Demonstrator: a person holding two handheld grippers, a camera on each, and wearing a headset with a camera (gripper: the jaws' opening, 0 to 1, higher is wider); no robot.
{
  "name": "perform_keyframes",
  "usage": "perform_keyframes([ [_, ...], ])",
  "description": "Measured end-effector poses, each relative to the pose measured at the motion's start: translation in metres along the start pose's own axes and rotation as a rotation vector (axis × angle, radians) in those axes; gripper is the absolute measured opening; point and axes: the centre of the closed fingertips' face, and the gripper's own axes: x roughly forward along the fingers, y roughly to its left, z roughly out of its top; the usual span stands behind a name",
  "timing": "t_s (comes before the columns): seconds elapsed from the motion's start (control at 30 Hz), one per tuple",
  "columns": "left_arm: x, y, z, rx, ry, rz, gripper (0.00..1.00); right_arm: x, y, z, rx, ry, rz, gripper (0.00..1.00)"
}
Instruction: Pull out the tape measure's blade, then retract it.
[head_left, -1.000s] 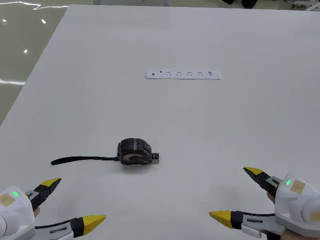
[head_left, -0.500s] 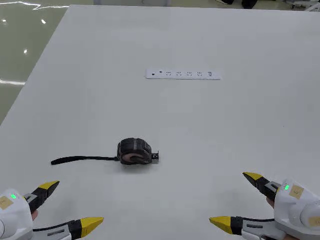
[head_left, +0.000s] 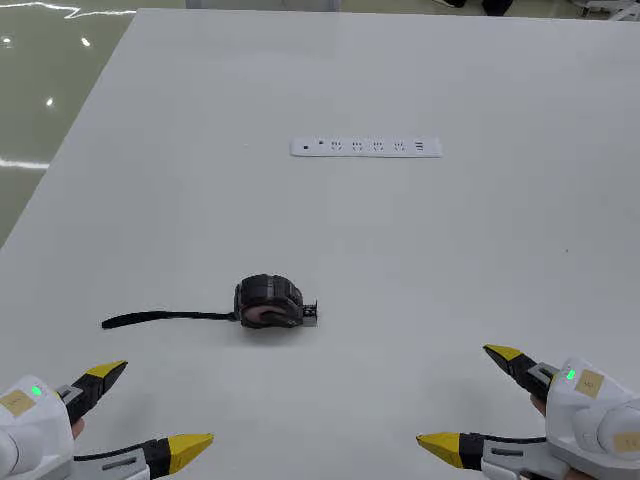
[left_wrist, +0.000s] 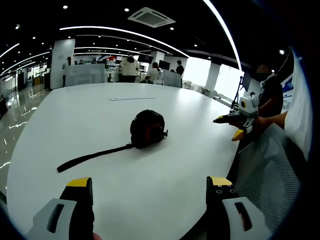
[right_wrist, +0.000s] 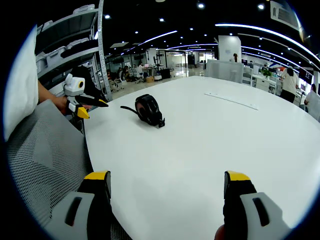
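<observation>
While the tape measure (head_left: 268, 302) lies mid-table, I hold my left gripper (head_left: 150, 415) and right gripper (head_left: 475, 402) wide-jawed at the near edge.

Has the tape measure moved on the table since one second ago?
No. The tape measure lies at the same spot below the power strip in the head view, and its black strap points the same way.
</observation>
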Motion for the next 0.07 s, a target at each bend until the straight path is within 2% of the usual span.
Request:
perform_keyframes([
  [0.07,0.0013,-0.002,0.0005,0.006,0.0,-0.002,0.91,0.0,-0.0002,0.0,0.001,-0.002,-0.002,0.9],
])
